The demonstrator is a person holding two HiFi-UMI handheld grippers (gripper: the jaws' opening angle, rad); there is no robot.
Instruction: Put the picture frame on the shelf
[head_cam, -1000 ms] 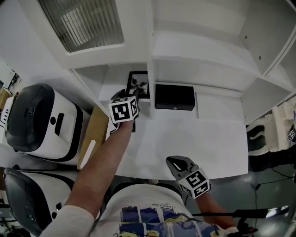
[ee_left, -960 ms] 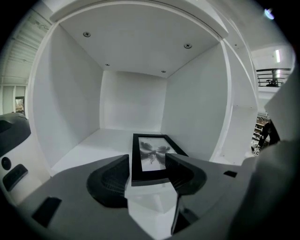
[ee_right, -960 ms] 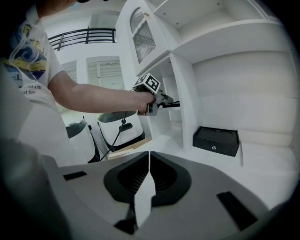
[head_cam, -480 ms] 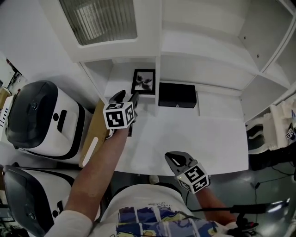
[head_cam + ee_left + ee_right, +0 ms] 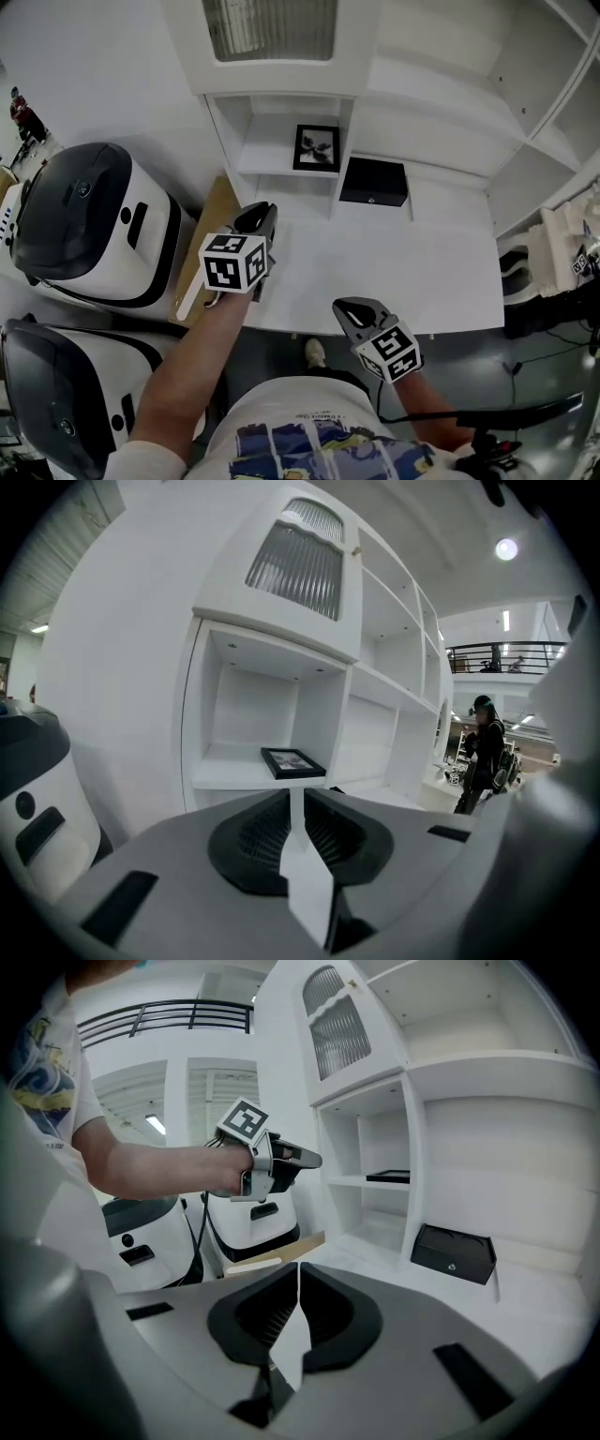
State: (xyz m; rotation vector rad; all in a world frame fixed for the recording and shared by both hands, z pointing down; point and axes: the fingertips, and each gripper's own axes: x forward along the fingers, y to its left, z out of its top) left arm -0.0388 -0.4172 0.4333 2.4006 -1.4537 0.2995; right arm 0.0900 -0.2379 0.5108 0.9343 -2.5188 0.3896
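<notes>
The black picture frame (image 5: 317,148) lies flat on the low white shelf (image 5: 267,161) inside the cabinet, with nothing touching it; it also shows in the left gripper view (image 5: 292,761) and the right gripper view (image 5: 387,1177). My left gripper (image 5: 263,216) hovers over the tabletop's left part, well short of the shelf, pointing at it. Its jaws (image 5: 296,794) are closing, only a narrow slit remains, and nothing is between them. My right gripper (image 5: 349,312) hangs at the table's front edge, shut and empty (image 5: 298,1271).
A black box (image 5: 373,182) stands on the white table (image 5: 422,272) against the cabinet, right of the shelf. A cardboard sheet (image 5: 202,248) leans at the table's left edge beside two white-and-black machines (image 5: 84,225). A person (image 5: 483,752) stands far off to the right.
My left gripper has pulled back from the shelf toward me, leaving the frame lying there. Its jaws have drawn together. The head view has tilted, showing more of the cabinet.
</notes>
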